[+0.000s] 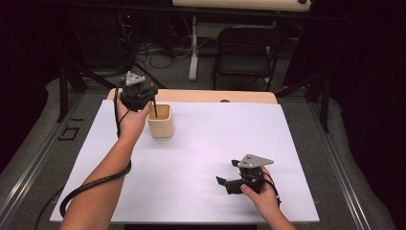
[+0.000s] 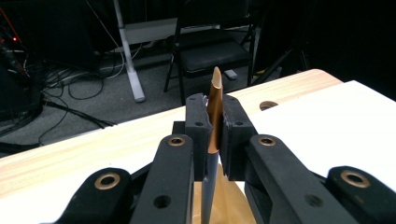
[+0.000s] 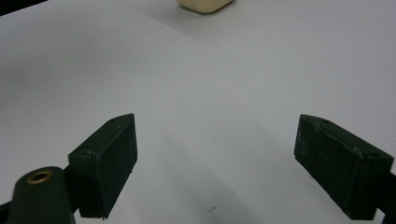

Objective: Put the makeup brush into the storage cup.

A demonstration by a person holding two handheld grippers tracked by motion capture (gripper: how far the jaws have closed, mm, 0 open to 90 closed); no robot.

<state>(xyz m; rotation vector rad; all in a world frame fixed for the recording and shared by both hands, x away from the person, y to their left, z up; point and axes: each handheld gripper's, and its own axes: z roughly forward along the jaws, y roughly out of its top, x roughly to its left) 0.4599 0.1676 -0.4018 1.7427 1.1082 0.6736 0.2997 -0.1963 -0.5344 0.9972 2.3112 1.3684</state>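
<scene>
While we held the left gripper (image 1: 154, 106) at the far left part of the white table sheet (image 1: 201, 167), its two black jaws were clamped on a slim pen with a gold-coloured upper part and a grey lower barrel (image 2: 214, 116). From the left gripper view, the pen stood upright between the pads (image 2: 198, 130), its pointed gold tip rising above them and its grey barrel running down below them. Directly beneath that gripper sat a small cream-coloured, square-sided cup with rounded corners (image 1: 160, 122), and in the high view the pen's dark lower end reached down into the cup's open mouth; whether it touched the bottom we could not tell. Our left hand (image 1: 131, 117) wrapped the gripper's body from the near side, with the grey three-cornered plate on top and the black cable trailing back along the forearm.

Our right gripper (image 1: 226, 173) rested low over the sheet, well apart from the cup and nearer to us, pointing toward the left gripper's side. Its jaws stood wide apart with nothing between them; in the right gripper view bare white sheet lay between the two pads (image 3: 109, 158), and the cup's base (image 3: 204, 5) showed far ahead of them. Beyond the table's pale wooden edge (image 2: 93, 149) stood a black folding chair (image 1: 245, 52).
</scene>
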